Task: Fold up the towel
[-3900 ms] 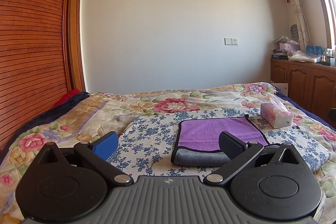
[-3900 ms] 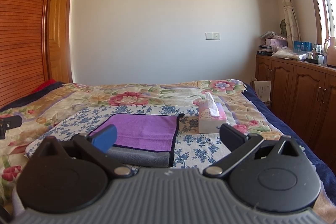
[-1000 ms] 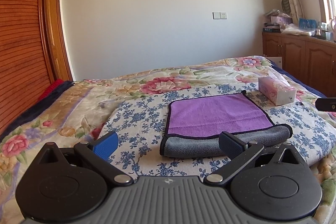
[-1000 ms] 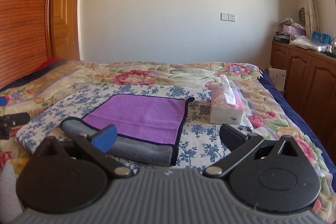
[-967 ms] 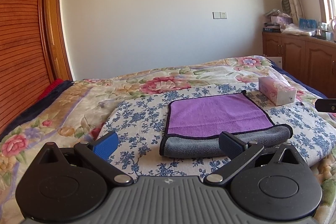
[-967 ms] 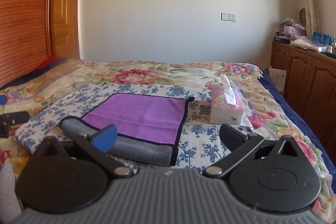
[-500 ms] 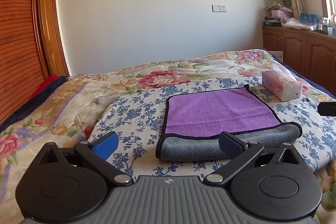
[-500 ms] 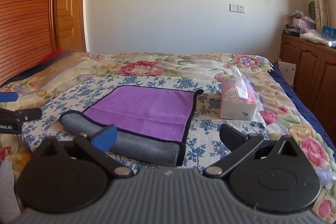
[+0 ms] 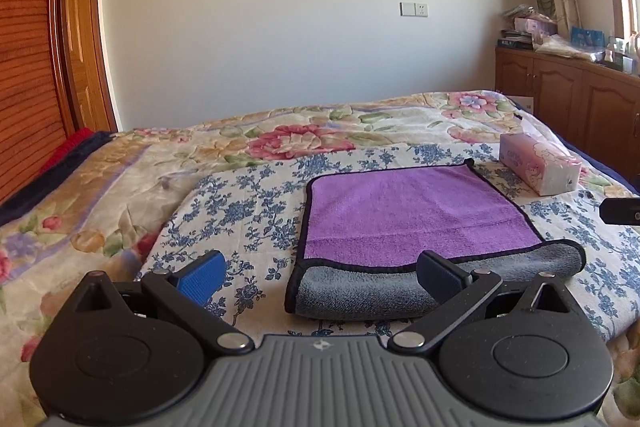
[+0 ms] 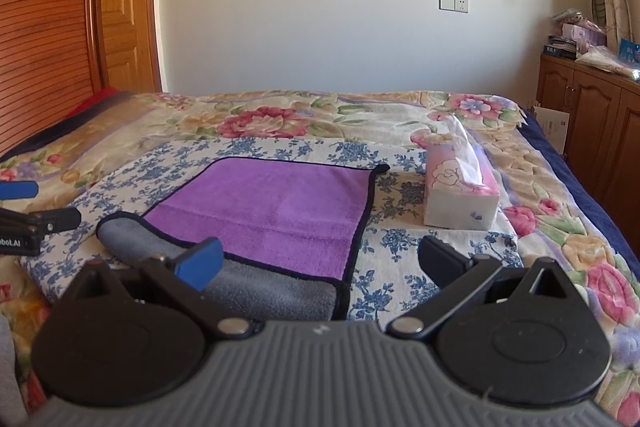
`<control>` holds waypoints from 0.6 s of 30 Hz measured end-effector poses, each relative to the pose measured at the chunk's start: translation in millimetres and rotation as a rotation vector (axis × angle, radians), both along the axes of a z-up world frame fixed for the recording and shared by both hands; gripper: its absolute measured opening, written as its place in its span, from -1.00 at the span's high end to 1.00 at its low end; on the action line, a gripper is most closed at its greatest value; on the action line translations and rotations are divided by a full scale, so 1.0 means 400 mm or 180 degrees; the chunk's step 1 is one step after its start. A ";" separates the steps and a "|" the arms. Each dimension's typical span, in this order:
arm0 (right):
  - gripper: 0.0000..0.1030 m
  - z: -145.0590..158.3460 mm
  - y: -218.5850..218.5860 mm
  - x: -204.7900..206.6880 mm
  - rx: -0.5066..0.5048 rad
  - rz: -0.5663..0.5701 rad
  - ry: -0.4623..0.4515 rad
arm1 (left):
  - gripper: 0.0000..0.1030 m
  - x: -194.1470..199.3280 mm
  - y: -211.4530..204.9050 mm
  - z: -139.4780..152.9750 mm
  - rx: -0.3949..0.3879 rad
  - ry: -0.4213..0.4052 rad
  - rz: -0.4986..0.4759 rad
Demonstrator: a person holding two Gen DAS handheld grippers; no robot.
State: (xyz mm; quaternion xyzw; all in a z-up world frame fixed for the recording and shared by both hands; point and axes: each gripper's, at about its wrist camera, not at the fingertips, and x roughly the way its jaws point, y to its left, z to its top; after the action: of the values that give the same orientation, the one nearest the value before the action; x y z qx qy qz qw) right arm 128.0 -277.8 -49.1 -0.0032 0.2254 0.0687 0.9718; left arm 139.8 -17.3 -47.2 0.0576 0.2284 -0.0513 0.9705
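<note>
Two grippers, left gripper [image 9: 318,277] and right gripper [image 10: 320,261], both spread and empty.
Your towel [image 9: 404,219] lies mid-frame, near edge within reach for folding.

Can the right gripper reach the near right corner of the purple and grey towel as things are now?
Probably yes. The right gripper is open and the purple and grey towel's near right corner lies just ahead between its fingers, with nothing on it. The pink tissue box stands apart, to the right.
</note>
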 end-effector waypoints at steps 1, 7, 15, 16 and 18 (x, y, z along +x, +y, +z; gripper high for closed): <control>-1.00 -0.001 0.000 0.004 -0.0002 0.0002 0.0003 | -0.99 0.006 0.002 -0.002 -0.0016 0.0010 -0.0008; -1.00 -0.015 -0.006 0.039 -0.0006 0.0004 0.0063 | -0.78 0.048 0.005 -0.014 -0.0063 0.0086 -0.0063; -1.00 -0.035 -0.016 0.071 0.0007 -0.0002 0.0155 | -0.56 0.095 0.007 -0.030 -0.0101 0.0151 -0.0129; -1.00 -0.037 -0.017 0.075 0.0005 0.0000 0.0163 | -0.54 0.101 0.007 -0.033 -0.0099 0.0158 -0.0134; -1.00 -0.042 -0.017 0.083 -0.0006 0.0005 0.0189 | -0.48 0.114 0.008 -0.037 -0.0083 0.0179 -0.0147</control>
State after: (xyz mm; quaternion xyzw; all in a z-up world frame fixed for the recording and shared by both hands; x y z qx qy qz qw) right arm 161.3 -284.6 -66.0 -0.0023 0.2543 0.0693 0.9646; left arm 185.5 -14.1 -62.1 0.0488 0.2535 -0.0783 0.9629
